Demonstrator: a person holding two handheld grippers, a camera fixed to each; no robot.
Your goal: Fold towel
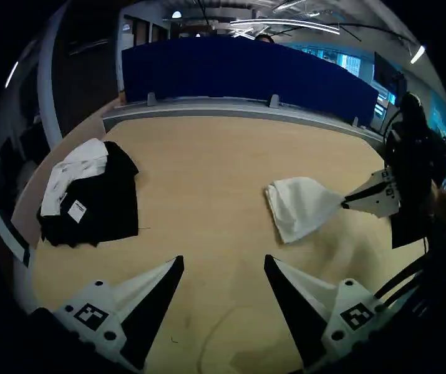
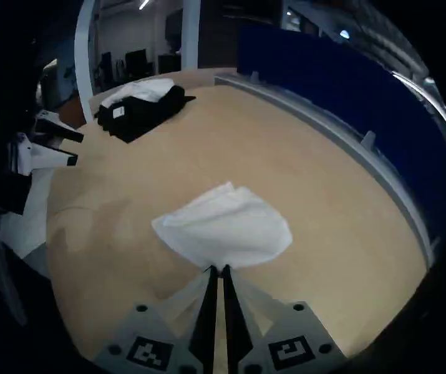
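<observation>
Towel (image 2: 223, 230), white, lies on the wooden table (image 2: 322, 206), already folded into a compact layered wedge; perhaps one final fold remains. The right gripper view shows the right gripper (image 2: 218, 269) clamped on the towel's corner at 6 o'clock. The left gripper view shows the left gripper (image 1: 223, 258) spread wide, holding nothing, with the towel at 3 o'clock.

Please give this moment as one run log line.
right hand-held gripper: shut on white towel corner | left hand-held gripper: open, empty | towel: folded over, on wooden table
</observation>
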